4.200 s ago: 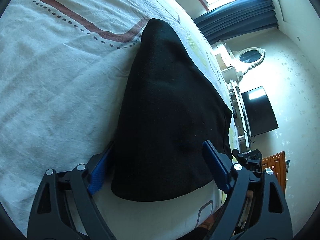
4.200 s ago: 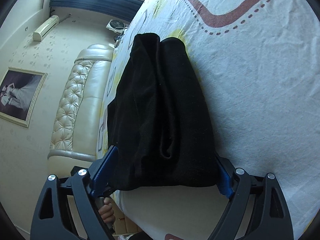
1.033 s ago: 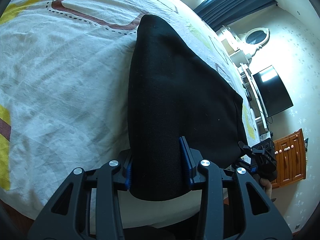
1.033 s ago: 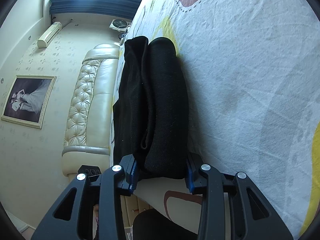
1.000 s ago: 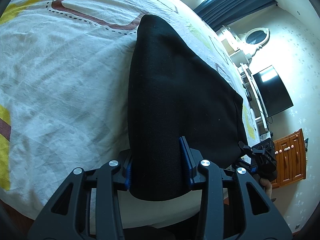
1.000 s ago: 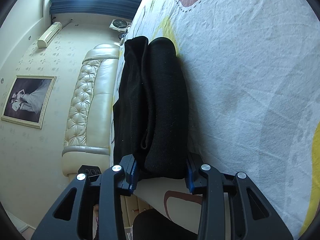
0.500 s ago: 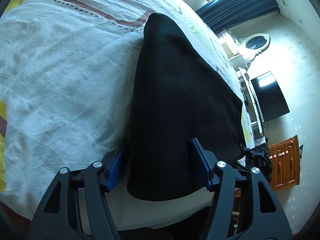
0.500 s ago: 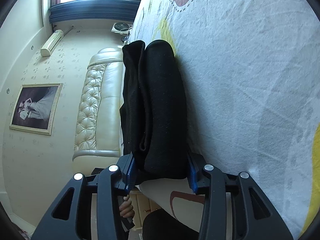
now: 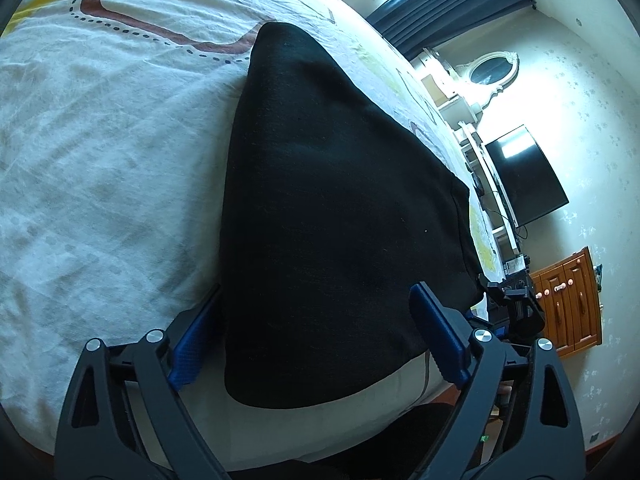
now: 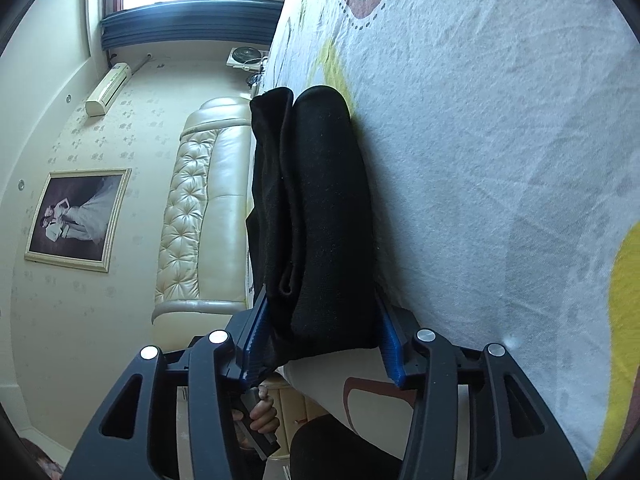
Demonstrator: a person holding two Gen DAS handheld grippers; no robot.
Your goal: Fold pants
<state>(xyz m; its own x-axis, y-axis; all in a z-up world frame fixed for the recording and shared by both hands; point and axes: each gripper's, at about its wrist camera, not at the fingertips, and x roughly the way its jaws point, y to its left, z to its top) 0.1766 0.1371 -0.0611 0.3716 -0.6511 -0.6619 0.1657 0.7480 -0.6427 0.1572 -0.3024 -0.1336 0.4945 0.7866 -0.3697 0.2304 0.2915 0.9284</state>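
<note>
Since half a second ago the left claw (image 9: 316, 338) has spread wider: its blue pads (image 9: 436, 340) now stand apart from the cloth on both sides, where a second ago they pinched the near end of the pants (image 9: 336, 208). It is released, with the folded bundle's near edge lying between the two fingers and touching neither that can be seen.

Seen from the left wrist, the pants lie as a black folded stack on the bed (image 9: 100, 152), near its front edge, narrowing away from the camera toward a brown dotted pattern on the sheet.

From the right wrist, the pants (image 10: 320, 216) show as a thick stack of layers, one rolled fold on the sheet side and looser layers on the side facing the headboard (image 10: 200, 216). The right claw (image 10: 320, 344) has its blue pads (image 10: 390, 348) against both sides of the bundle's near end. The gap looks a little wider than half a second ago, yet the pads still press the cloth, so it reads as clenched on the pants.

A hand (image 10: 260, 416) holding the other gripper's handle shows below the left finger. A TV (image 9: 524, 176) and wooden cabinet (image 9: 572, 300) stand beyond the bed.
</note>
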